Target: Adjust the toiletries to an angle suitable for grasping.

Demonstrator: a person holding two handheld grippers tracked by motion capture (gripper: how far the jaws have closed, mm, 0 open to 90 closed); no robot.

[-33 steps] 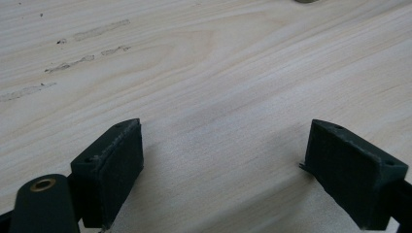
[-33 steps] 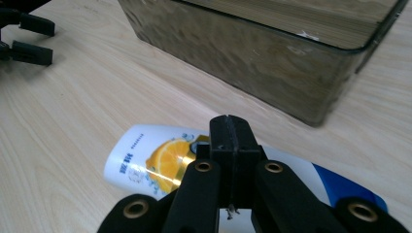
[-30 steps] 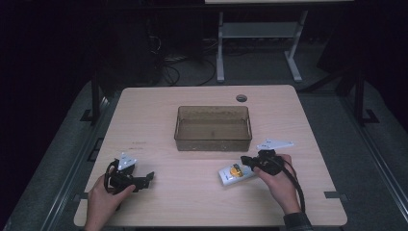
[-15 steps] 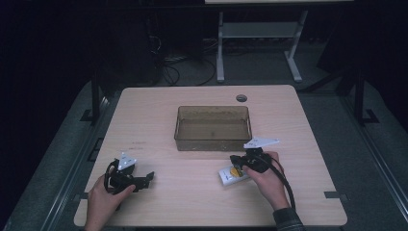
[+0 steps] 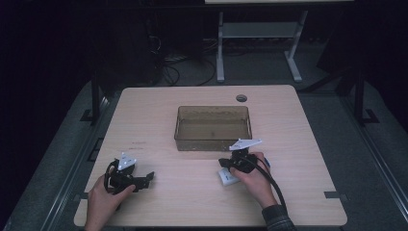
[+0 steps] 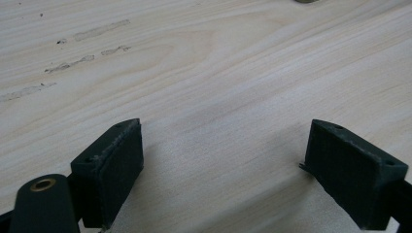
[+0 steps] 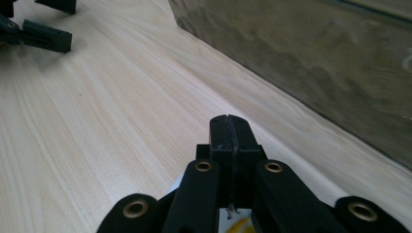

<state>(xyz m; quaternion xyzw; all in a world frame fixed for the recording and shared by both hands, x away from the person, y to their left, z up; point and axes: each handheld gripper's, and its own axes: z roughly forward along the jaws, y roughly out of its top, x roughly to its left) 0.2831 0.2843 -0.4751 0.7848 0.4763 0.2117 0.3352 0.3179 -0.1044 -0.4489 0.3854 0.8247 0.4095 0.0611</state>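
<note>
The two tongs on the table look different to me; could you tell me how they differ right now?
The left tongs stand wide open over bare wood; the right tongs are shut, pads pressed together with nothing between. The left tongs sit near the table's front left, apart from everything; the right tongs sit over a white packet, close to the brown bin. Both are black and hand-held.

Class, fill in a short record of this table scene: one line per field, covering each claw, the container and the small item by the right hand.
Left claw: open, nothing between its jaws, low over the table
Right claw: shut, jaws pressed together, nothing gripped
Container: brown see-through bin, mid-table, looks empty
Small item: white packet with yellow print, flat beneath the right claw
</note>
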